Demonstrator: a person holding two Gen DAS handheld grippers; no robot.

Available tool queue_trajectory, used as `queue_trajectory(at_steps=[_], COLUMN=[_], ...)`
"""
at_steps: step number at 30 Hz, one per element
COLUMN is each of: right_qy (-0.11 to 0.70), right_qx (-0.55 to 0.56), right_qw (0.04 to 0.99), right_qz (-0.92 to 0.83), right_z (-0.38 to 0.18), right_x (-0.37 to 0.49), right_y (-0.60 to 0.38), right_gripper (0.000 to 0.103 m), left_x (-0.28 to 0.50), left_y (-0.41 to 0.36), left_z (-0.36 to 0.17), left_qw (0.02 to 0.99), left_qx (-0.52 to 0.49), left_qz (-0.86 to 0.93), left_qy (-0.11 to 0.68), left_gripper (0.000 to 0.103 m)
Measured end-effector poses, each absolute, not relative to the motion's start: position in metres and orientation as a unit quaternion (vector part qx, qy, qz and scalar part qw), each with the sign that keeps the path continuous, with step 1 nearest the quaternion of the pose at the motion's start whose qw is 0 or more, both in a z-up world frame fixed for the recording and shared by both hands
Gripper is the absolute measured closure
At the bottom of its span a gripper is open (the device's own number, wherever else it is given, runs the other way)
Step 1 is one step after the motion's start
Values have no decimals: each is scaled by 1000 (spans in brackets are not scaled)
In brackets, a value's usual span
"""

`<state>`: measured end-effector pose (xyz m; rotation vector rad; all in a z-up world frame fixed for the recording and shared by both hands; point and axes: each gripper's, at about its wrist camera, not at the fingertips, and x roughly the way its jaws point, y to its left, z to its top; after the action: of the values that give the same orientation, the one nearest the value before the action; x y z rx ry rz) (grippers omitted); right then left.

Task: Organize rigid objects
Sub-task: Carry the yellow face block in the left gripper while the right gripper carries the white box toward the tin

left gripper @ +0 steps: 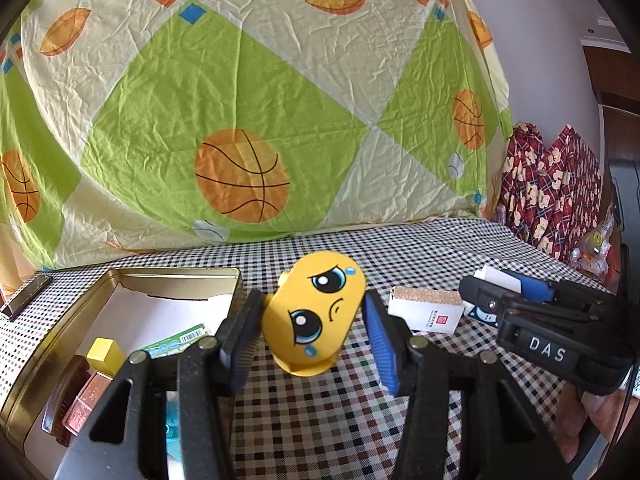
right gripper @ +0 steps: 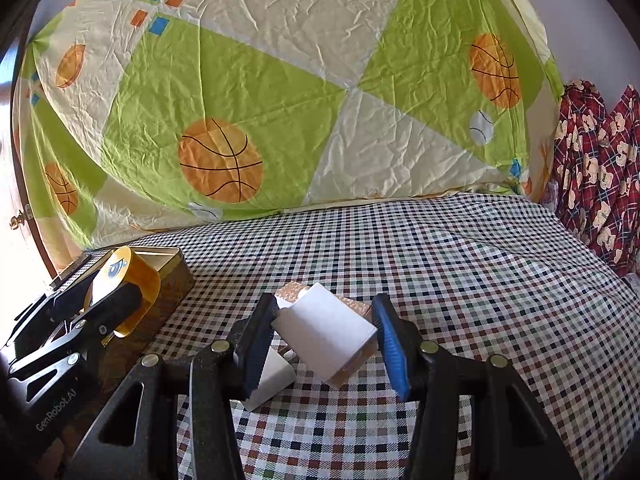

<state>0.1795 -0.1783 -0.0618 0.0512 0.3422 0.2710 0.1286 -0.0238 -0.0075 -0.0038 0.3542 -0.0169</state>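
My left gripper [left gripper: 311, 308] is shut on a yellow capsule toy [left gripper: 316, 316] with a crying face, held tilted just right of an open gold tin [left gripper: 176, 274]. In the right wrist view the same toy [right gripper: 132, 280] hangs by the tin's [right gripper: 176, 276] near corner in the left gripper [right gripper: 116, 296]. My right gripper [right gripper: 324, 312] is shut on a white box [right gripper: 328, 332] with cork-patterned sides, tilted above the checked cloth. From the left wrist view this right gripper [left gripper: 504, 284] sits far right with a white piece between its pads.
The tin holds a yellow block [left gripper: 105, 354], copper-coloured pieces [left gripper: 86, 400] and a green card [left gripper: 176, 340]. Another white and cork box [left gripper: 424, 308] lies on the cloth, and a small white object [right gripper: 272, 380] lies under the right fingers. A big basketball-print quilt [left gripper: 240, 100] blocks the back.
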Motion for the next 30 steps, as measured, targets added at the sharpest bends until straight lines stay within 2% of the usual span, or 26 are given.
queue_trajectory(at_steps=[20, 30], right_qy=[114, 111], right_qx=[-12, -27], right_qw=[983, 979], right_qz=[145, 168], right_z=[-57, -58], right_x=[156, 149], right_y=[-166, -157], right_gripper=[51, 51], left_x=[104, 96], left_y=[-17, -14], left_z=[-4, -3], left_qw=[989, 990], left_qx=[-14, -17], left_qz=[15, 30], left_qy=[143, 139], left_gripper=[53, 53])
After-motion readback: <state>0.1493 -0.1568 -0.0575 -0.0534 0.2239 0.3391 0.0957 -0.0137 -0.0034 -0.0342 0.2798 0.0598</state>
